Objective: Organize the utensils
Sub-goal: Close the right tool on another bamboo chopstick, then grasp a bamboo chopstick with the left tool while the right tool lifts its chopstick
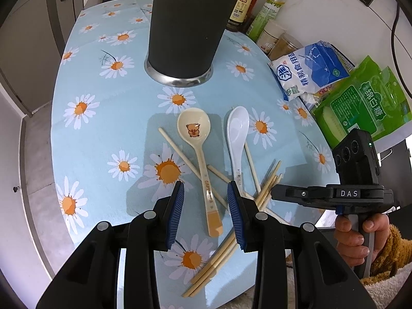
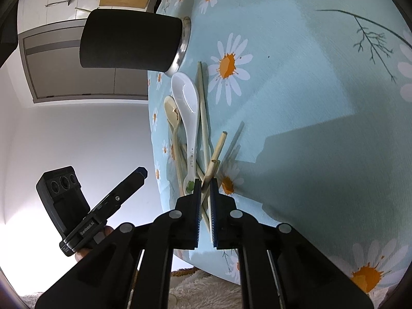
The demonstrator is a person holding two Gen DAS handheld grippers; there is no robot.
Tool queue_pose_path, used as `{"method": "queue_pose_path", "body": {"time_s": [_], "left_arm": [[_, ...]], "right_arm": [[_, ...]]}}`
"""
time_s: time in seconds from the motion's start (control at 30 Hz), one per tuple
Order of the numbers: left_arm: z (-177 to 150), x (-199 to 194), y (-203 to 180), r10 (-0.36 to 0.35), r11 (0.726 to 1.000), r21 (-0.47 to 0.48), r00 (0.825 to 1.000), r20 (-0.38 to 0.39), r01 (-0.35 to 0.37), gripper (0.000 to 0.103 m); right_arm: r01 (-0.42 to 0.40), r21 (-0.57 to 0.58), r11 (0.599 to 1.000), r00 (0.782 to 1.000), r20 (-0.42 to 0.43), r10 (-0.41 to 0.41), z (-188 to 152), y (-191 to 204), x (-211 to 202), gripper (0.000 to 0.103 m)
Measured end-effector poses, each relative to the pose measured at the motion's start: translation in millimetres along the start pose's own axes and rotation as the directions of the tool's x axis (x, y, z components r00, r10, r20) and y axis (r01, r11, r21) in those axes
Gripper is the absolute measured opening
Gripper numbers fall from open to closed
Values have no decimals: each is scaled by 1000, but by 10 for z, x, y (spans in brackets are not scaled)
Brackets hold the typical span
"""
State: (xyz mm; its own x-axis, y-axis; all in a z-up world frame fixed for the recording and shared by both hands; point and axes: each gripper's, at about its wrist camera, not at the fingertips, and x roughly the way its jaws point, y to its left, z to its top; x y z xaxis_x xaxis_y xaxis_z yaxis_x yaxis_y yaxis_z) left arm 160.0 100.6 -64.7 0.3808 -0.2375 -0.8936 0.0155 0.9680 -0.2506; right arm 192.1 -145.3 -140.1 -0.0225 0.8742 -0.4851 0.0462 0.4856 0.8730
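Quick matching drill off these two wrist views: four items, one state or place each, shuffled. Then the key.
Items:
1. cream spoon
2. white spoon
3. dark holder
4. right tongs

States:
A. upright on a shiny metal base, beyond the spoons
B. printed with a small brown animal in its bowl
C. nearly closed around chopsticks
D. plain, lying between the cream spoon and the right-hand chopsticks

Pairs: 1-B, 2-D, 3-A, 4-C
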Motion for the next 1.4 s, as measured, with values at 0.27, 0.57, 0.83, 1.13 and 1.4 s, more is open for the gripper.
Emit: {"method": "queue_pose_path", "body": {"time_s": [0.27,0.57,0.83,1.13,1.4], "left_arm": [[17,20,23,-6,1000,-3,1000,1,6,34],[36,57,-2,-9,1000,14,1000,1,9,33],[79,53,-7,-18,1000,11,1000,17,18,34],[100,23,3,-24,1000,2,999,38,24,34],[140,8,-49,-24,999,24,999,38,23,34]], "right_arm": [[29,-50,998,999,18,-28,34,129,-102,7],[73,-157,985,997,50,-66,60,368,-214,6],[124,-323,938,991,96,-98,25,697,-326,6],[149,-414,898,986,132,-103,31,954,-419,6],[197,-510,837,974,201,-107,97,1236,-596,6]]}}
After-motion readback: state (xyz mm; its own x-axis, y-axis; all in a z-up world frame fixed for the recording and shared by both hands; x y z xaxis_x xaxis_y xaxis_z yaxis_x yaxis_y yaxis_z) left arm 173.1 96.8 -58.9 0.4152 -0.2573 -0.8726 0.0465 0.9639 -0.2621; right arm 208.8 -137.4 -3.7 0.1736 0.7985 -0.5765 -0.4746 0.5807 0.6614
